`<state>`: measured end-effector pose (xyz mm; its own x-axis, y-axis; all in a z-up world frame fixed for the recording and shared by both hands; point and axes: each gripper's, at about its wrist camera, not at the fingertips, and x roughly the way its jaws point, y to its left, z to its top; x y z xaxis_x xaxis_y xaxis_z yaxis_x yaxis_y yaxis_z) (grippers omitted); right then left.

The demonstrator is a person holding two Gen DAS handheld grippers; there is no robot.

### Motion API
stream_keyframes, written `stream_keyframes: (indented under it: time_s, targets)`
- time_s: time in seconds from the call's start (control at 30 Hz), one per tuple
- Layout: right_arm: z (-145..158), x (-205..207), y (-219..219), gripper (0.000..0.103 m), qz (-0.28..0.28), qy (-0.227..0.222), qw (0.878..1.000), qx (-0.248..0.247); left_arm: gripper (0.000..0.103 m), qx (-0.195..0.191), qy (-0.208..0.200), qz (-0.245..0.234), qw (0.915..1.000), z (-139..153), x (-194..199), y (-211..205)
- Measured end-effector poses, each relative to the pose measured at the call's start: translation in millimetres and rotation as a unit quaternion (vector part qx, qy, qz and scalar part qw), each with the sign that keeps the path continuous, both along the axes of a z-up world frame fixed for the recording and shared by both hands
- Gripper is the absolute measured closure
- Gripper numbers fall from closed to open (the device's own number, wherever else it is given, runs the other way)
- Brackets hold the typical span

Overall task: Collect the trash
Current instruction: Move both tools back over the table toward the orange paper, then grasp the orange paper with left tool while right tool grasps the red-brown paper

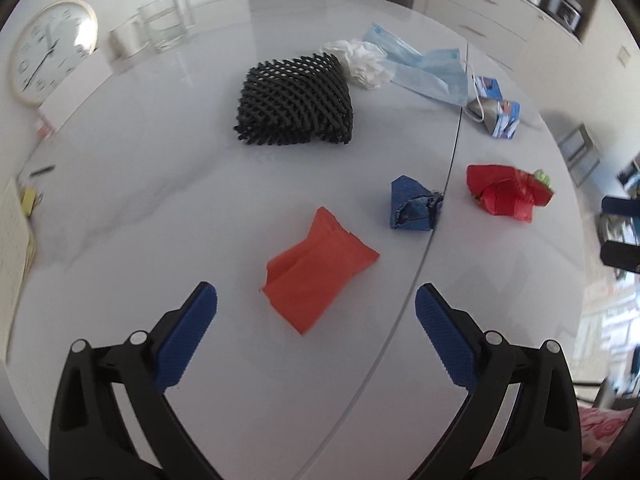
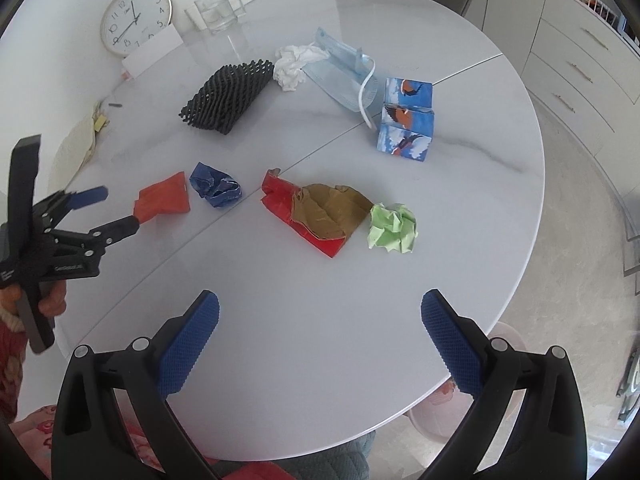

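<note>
Where table rim (image 2: 516,280) curves, bare margin.

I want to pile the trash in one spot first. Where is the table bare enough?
Bare: the near table edge below the red wrapper and green paper ball; also left of the black mesh. Crowded: the far side, around the face mask, tissue and carton.
</note>
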<state>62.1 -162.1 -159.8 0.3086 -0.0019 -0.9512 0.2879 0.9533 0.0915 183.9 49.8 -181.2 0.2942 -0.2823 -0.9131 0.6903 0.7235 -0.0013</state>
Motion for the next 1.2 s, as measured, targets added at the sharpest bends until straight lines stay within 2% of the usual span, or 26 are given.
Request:
stream_keyframes:
  time_s: [0.23,0.33,0.37,0.5,0.53,0.73,0.83,1.0,1.1,1.17,1.2]
  targets:
    - [-7.2,22.8,3.5,0.003,0.02,0.01,1.0,0.004,0.011,0.016,0.011,-0.06,0.998,-26.4,22.3,-16.7]
    - [-10.0,34.4,2.7,0.003,0.022,0.014,1.0,0.004,0.037,0.022,0.028,-0.084,0.9958,-37.4,24.5,-21.2]
    - [-11.3,38.4,1.8,0.003,0.021,0.016,1.0,0.006,0.042,0.024,0.035,-0.088,0.9952,-40.3,24.8,-22.0]
    - [-13.5,48.7,0.6,0.003,0.029,0.015,0.999,0.015,0.05,0.017,0.026,-0.102,0.9943,-40.7,24.3,-22.7]
    - [-14.1,51.5,1.0,0.003,0.038,0.015,0.999,0.017,0.057,0.012,0.028,-0.1,0.9945,-39.9,25.6,-21.9]
    - [-15.7,66.6,4.6,0.003,0.106,0.024,0.994,0.021,0.059,-0.021,0.055,-0.064,0.9962,-33.7,35.5,-10.7]
    - [-18.6,78.8,8.2,0.004,0.154,0.035,0.988,0.005,0.059,-0.036,0.062,-0.045,0.9965,-27.8,38.6,-2.9]
    - [-35.9,98.7,7.7,0.019,0.2,0.063,0.978,-0.012,0.059,-0.055,0.073,-0.014,0.9957,-16.0,36.0,1.2]
    - [-49.3,107.4,8.0,0.041,0.218,0.085,0.972,-0.019,0.059,-0.063,0.078,0.001,0.995,-11.1,34.8,3.3]
    - [-56.1,111.1,8.4,0.059,0.224,0.096,0.969,-0.023,0.059,-0.069,0.08,0.013,0.9944,-8.0,31.8,5.6]
    - [-59.1,112.0,8.8,0.063,0.226,0.101,0.969,-0.024,0.059,-0.07,0.081,0.02,0.9941,-6.6,29.8,6.7]
